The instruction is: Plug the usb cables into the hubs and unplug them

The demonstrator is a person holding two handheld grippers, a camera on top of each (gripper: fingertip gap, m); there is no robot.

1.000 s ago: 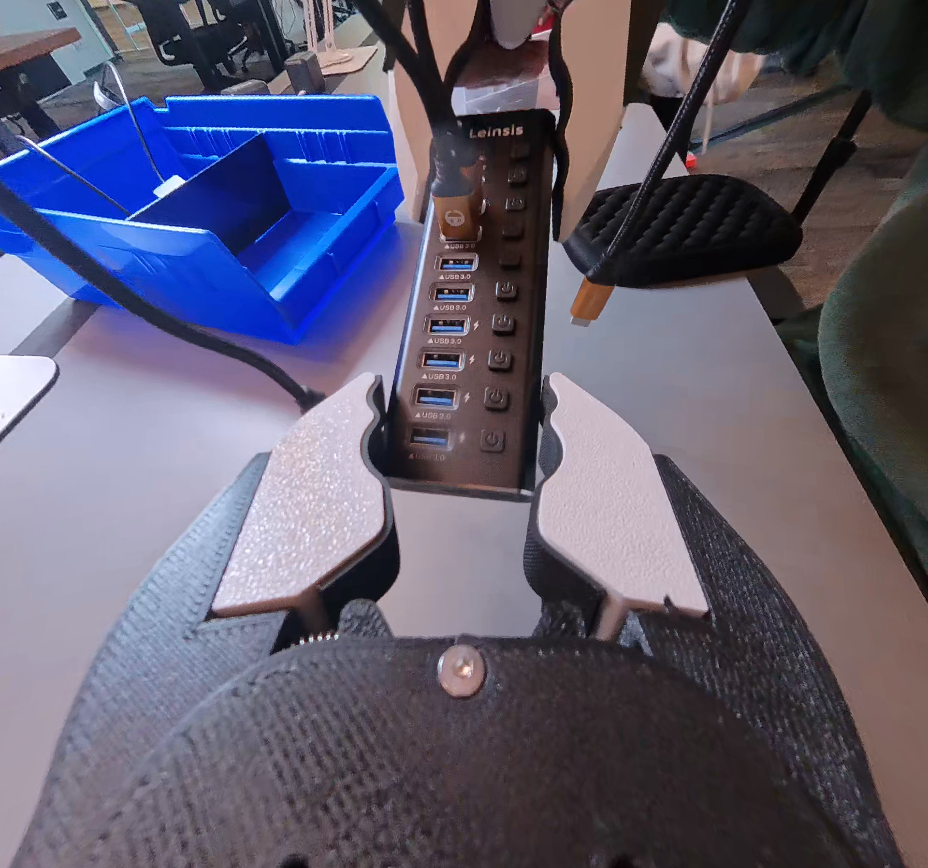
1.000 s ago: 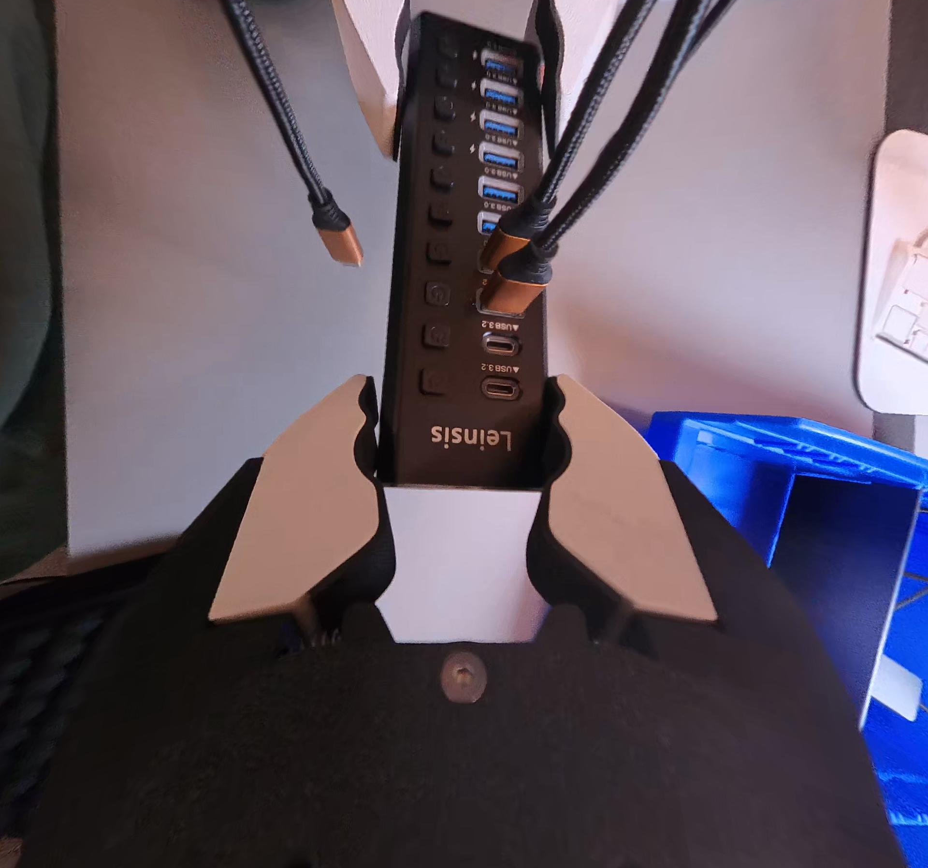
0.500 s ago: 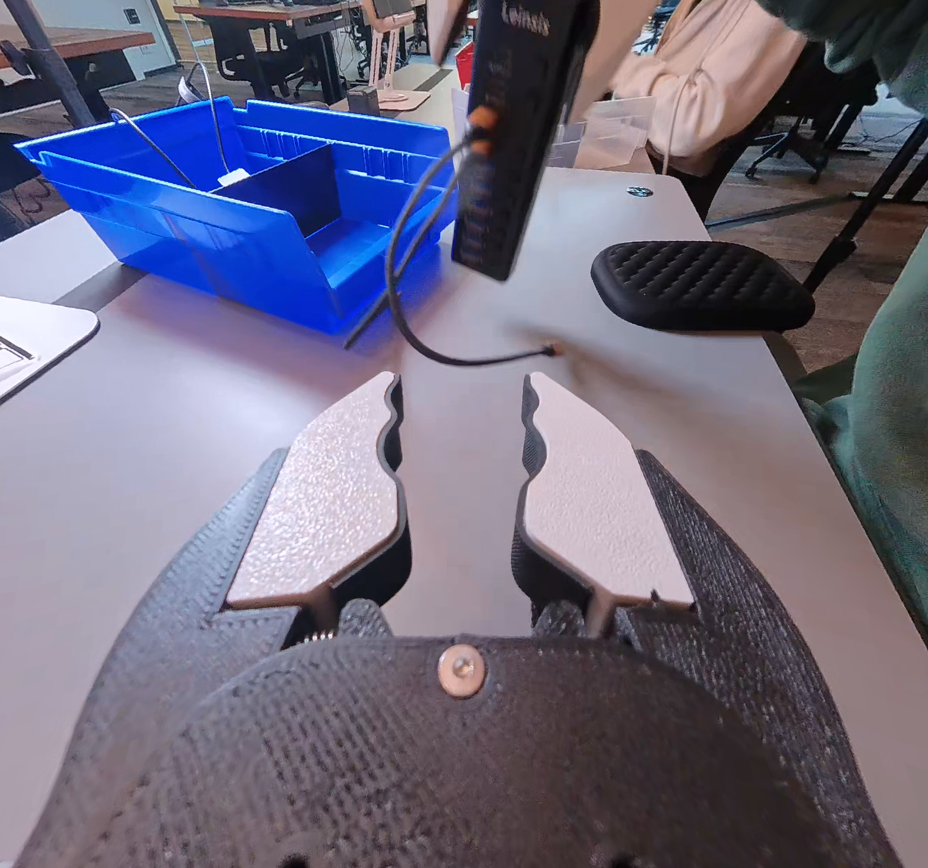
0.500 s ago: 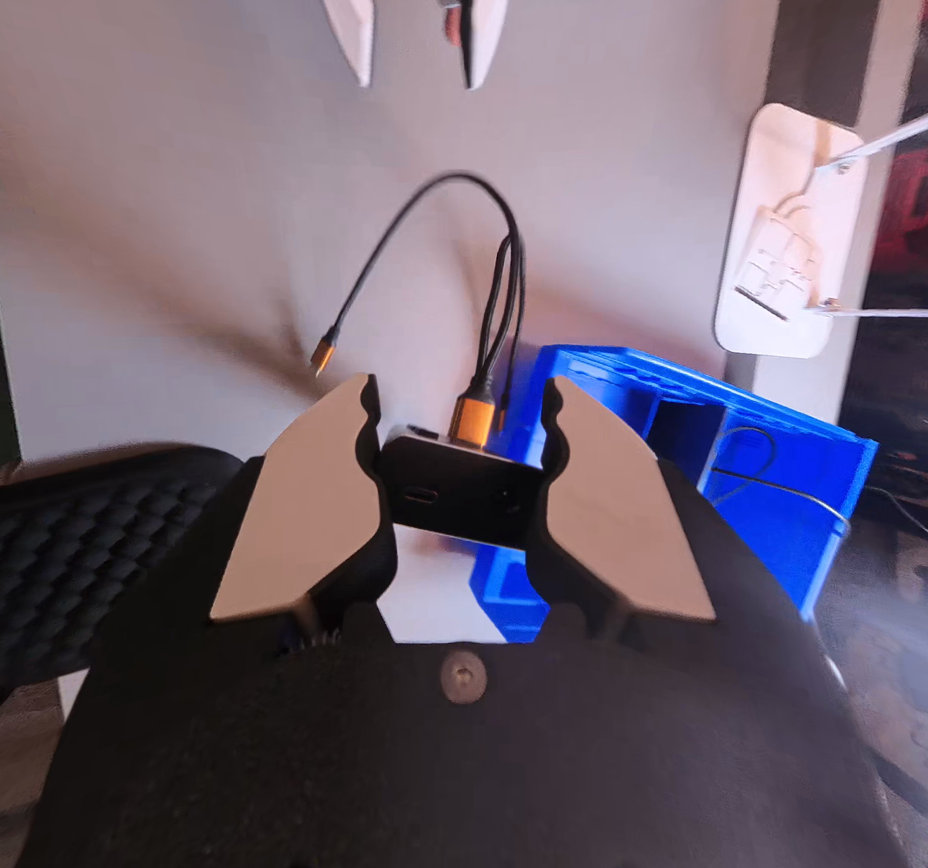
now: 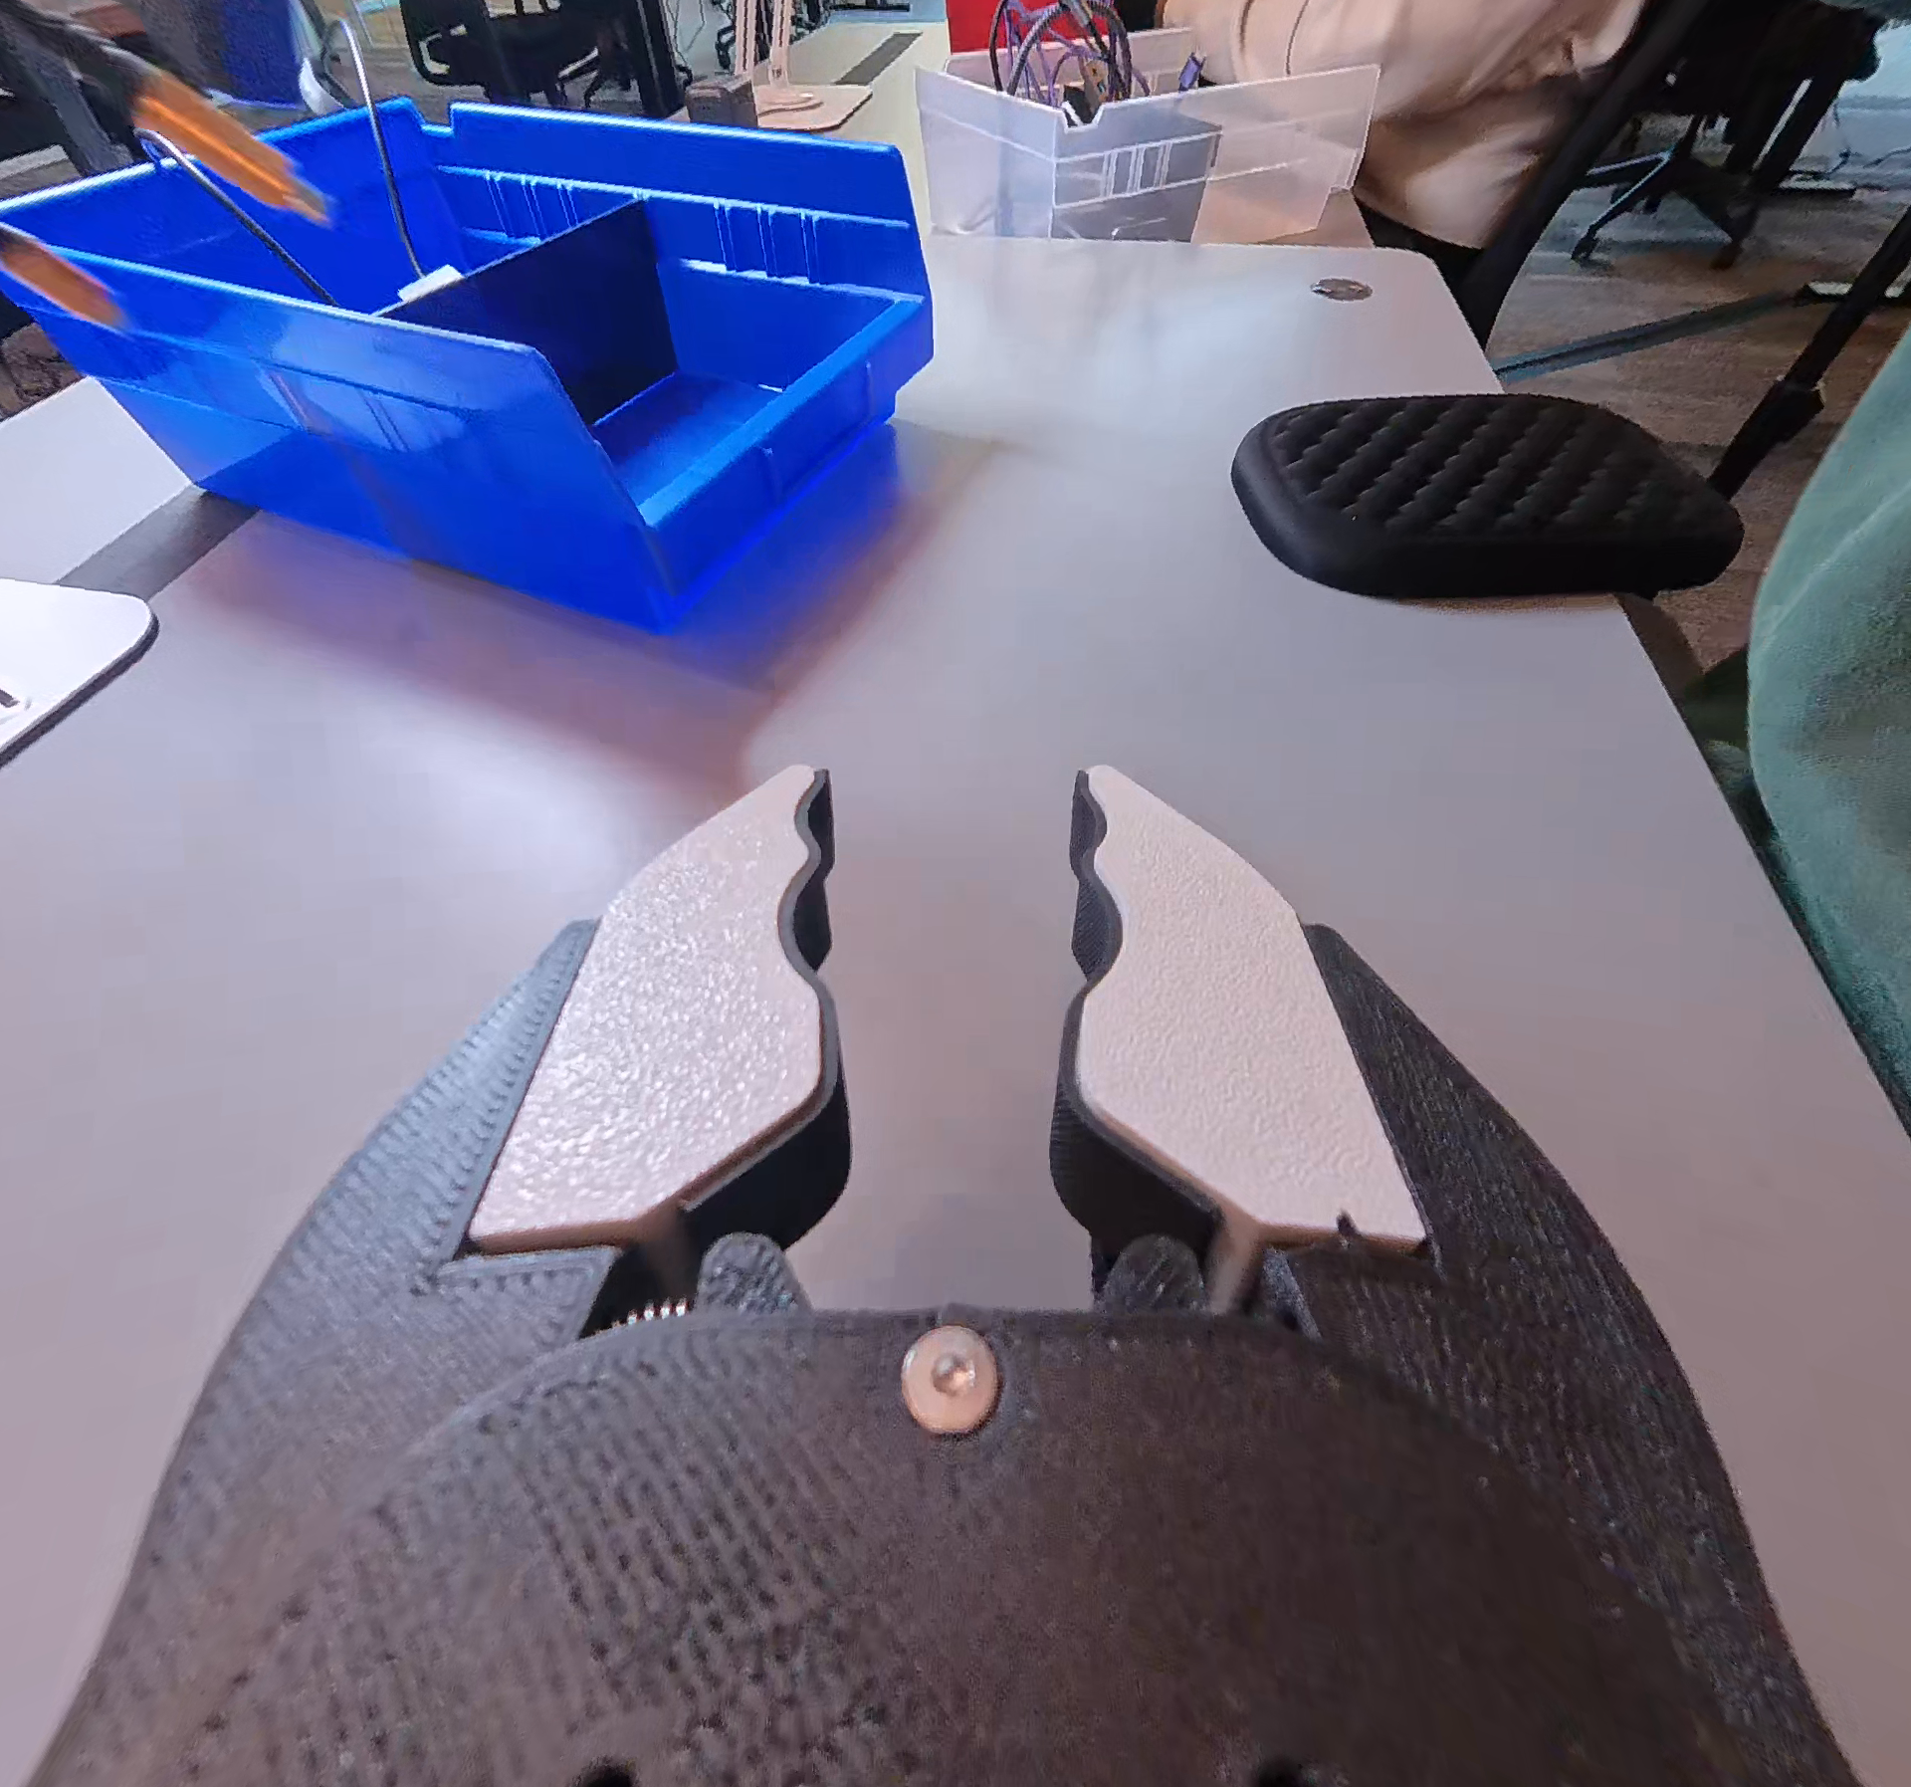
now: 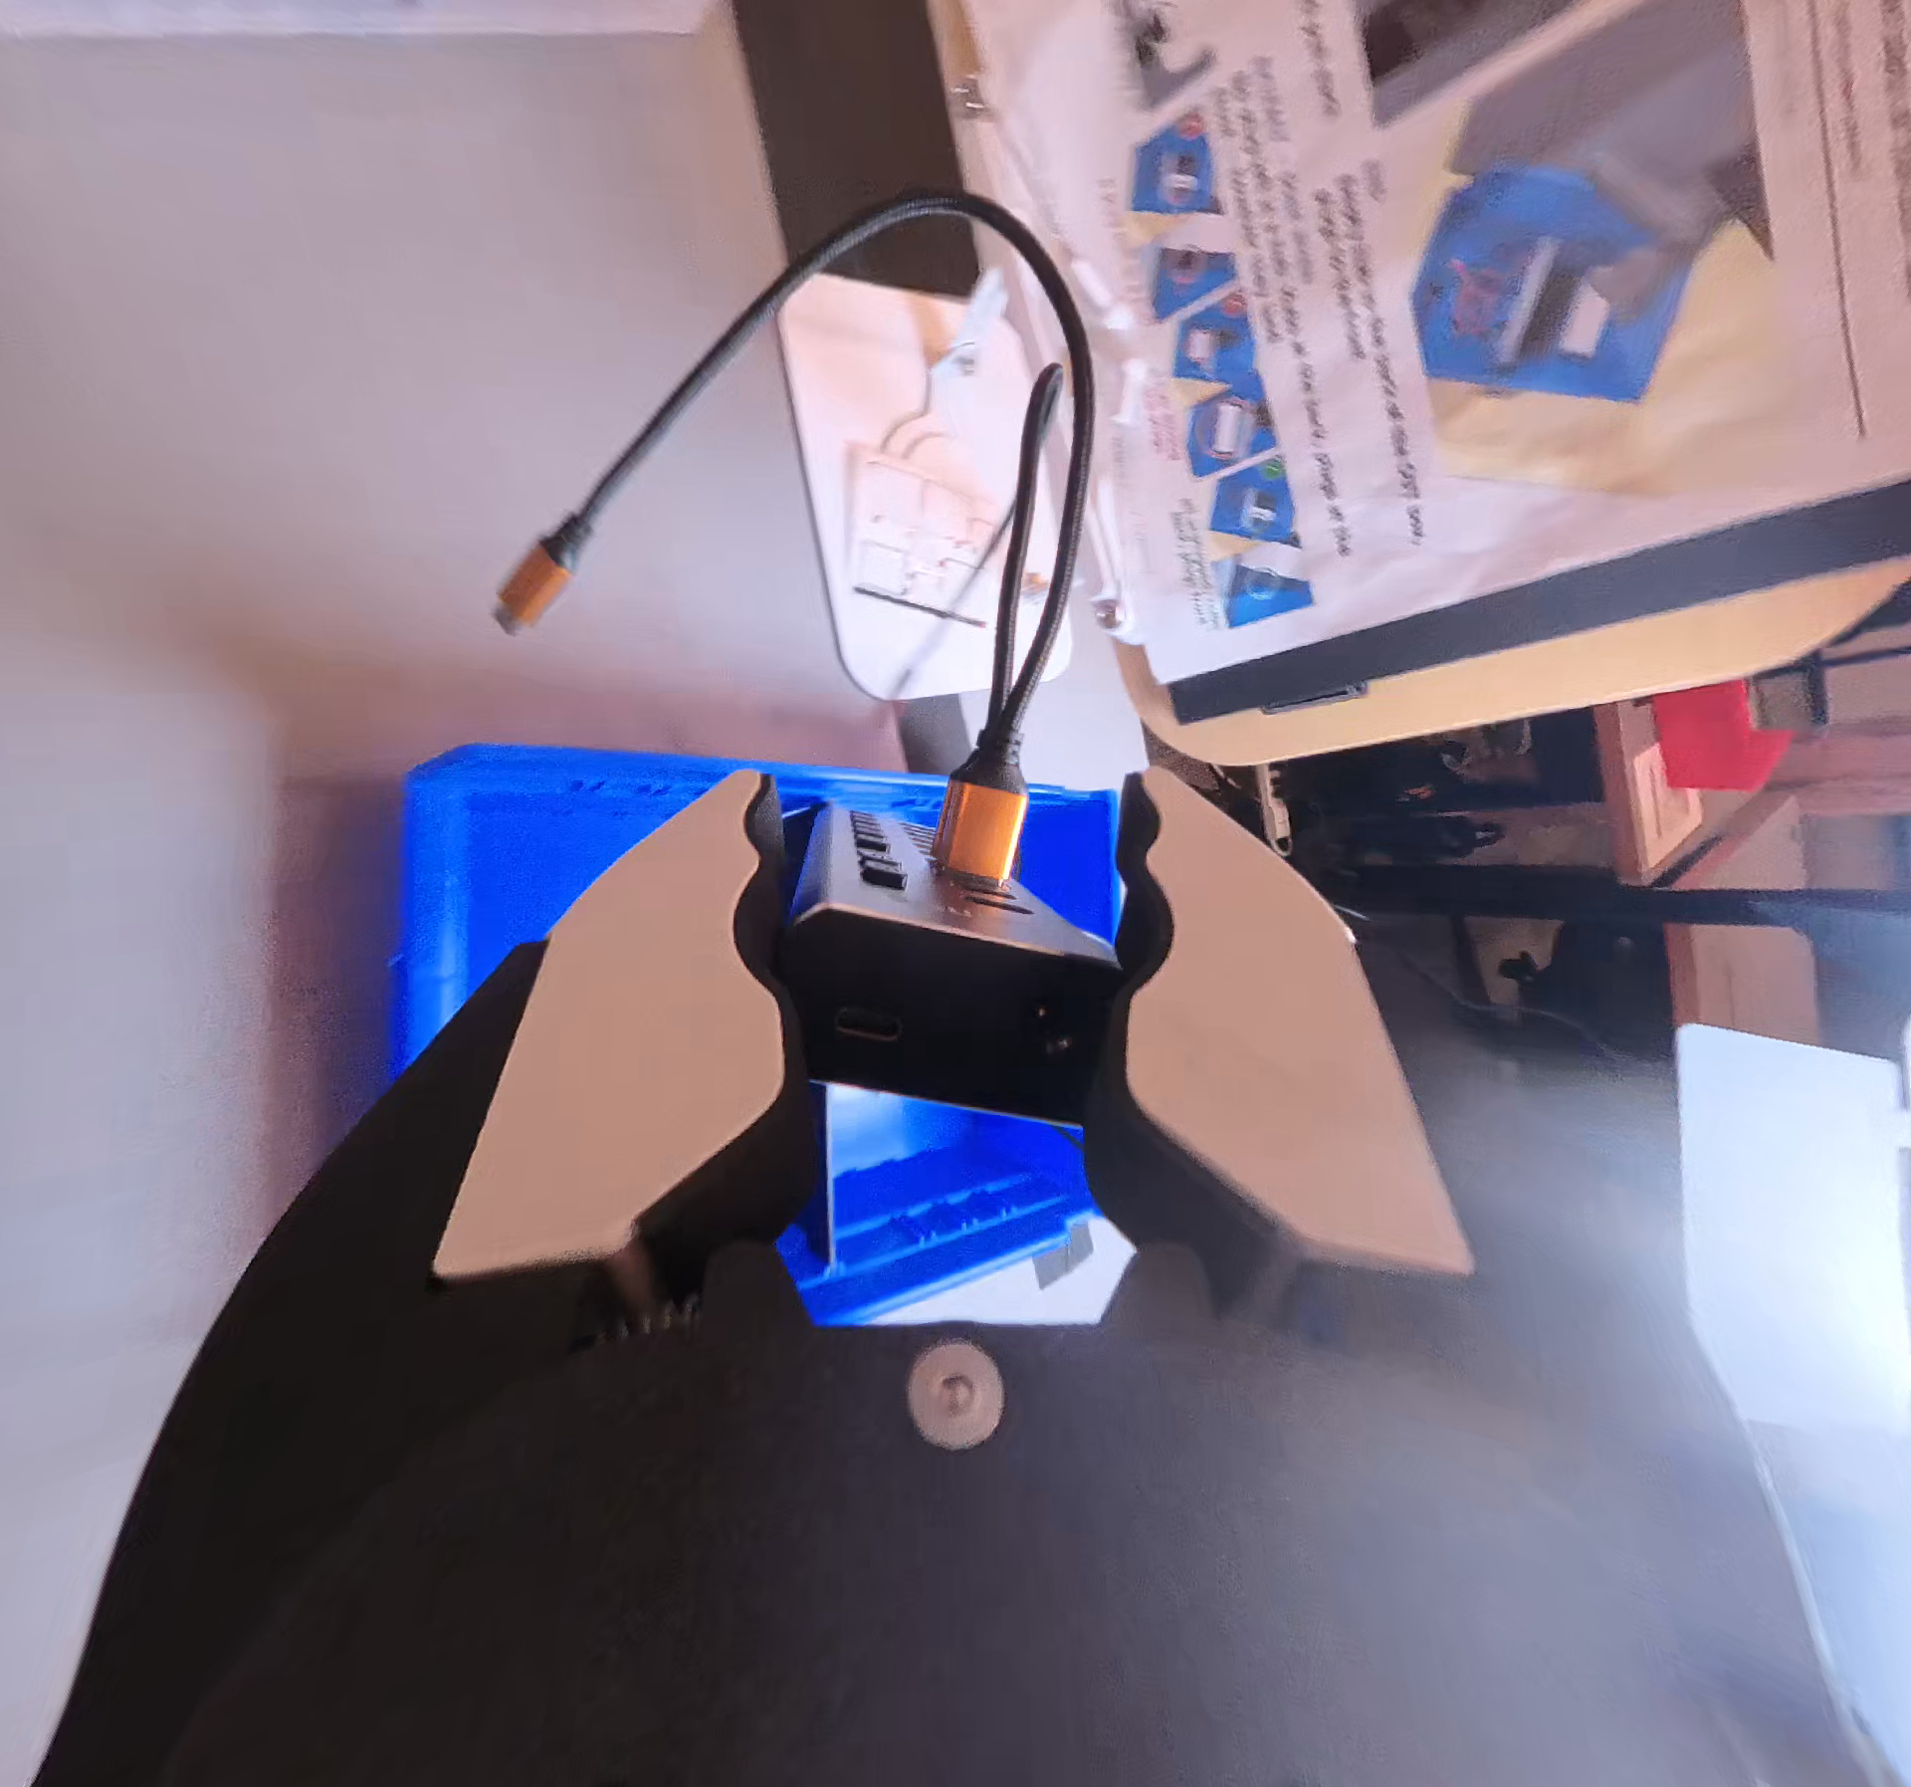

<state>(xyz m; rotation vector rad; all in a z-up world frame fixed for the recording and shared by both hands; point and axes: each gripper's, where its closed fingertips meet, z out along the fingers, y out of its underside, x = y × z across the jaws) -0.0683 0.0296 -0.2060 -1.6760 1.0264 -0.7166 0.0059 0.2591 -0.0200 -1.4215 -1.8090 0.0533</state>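
Soft daylight washes the grey bench, where a blue bin casts a bluish sheen. The right wrist view smears with motion blur and white glare at its edges; wide-angle distortion bends both frames.

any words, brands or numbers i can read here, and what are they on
Printed sheet: lines of print beside small pictures, too blurred to read.
Black hub in the right gripper: no marking legible from this angle.
Left wrist view: no writing visible.
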